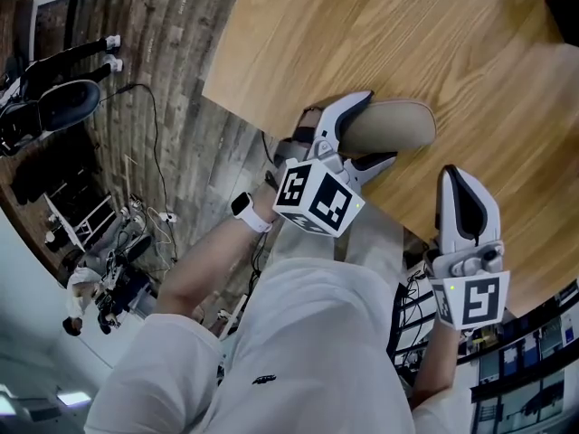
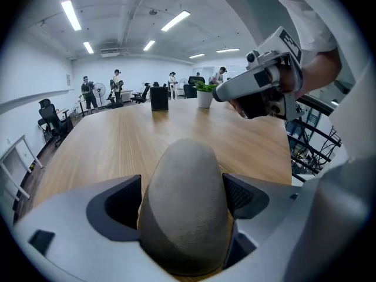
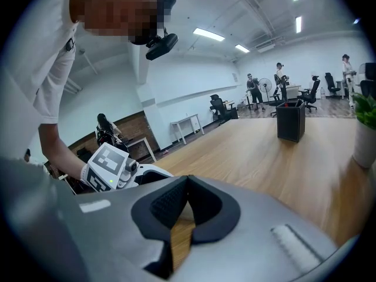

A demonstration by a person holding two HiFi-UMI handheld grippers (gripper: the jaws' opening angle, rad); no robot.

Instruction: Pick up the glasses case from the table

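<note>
The left gripper (image 1: 373, 131) is straddling the glasses case (image 1: 403, 123) at the table's (image 1: 380, 34) near edge, mid-frame, jaws spread, not pressing; closing squarely around its middle seems best. The right gripper (image 1: 458, 179), lower right, is hovering clenched, empty

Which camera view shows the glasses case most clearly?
The head view: the glasses case lies on the table nearly whole, one end between the left gripper's open jaws. The left gripper view shows it end-on, foreshortened; the right gripper view does not show it.
</note>
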